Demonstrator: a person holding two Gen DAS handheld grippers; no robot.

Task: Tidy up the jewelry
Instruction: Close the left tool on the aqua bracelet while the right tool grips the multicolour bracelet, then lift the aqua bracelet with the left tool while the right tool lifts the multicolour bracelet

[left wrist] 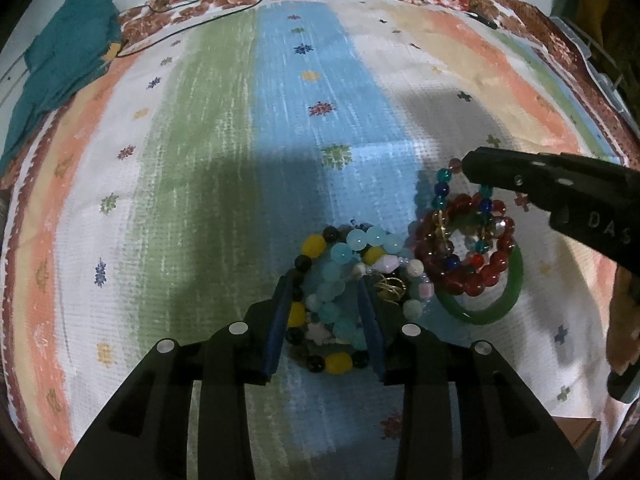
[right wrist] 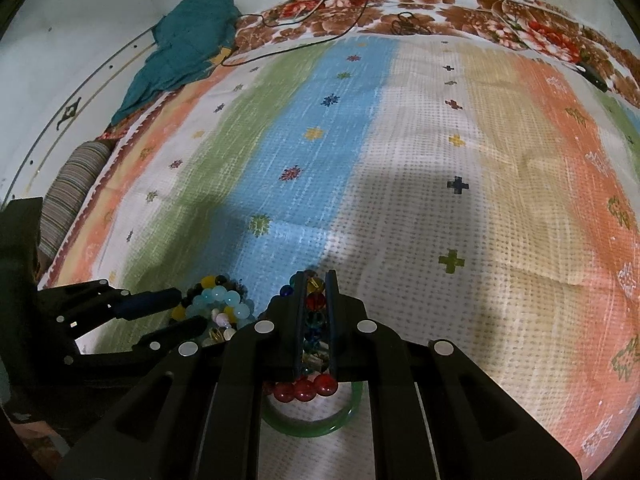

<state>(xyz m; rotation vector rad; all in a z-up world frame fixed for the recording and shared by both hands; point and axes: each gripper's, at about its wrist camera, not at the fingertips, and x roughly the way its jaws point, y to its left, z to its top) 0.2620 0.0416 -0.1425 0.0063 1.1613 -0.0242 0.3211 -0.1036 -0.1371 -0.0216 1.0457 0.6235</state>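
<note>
A heap of beaded bracelets lies on a striped cloth. My left gripper (left wrist: 325, 280) is open, its blue-padded fingers either side of a pale blue bead bracelet (left wrist: 340, 276) and a yellow-and-black bead bracelet (left wrist: 316, 360). To the right, red bead bracelets (left wrist: 480, 268) sit on a green bangle (left wrist: 508, 296). My right gripper (right wrist: 316, 276) is shut on a multicoloured bead bracelet (right wrist: 314, 312), with red beads (right wrist: 304, 388) and the green bangle (right wrist: 316, 426) below it. The right gripper (left wrist: 466, 168) shows in the left wrist view, pinching that strand (left wrist: 442, 184).
The striped cloth (right wrist: 440, 160) covers a bed with a floral sheet (right wrist: 400, 4) at the far edge. A teal garment (right wrist: 188, 40) and thin black cables (right wrist: 320, 4) lie at the far left. A striped roll (right wrist: 72, 184) lies on the left.
</note>
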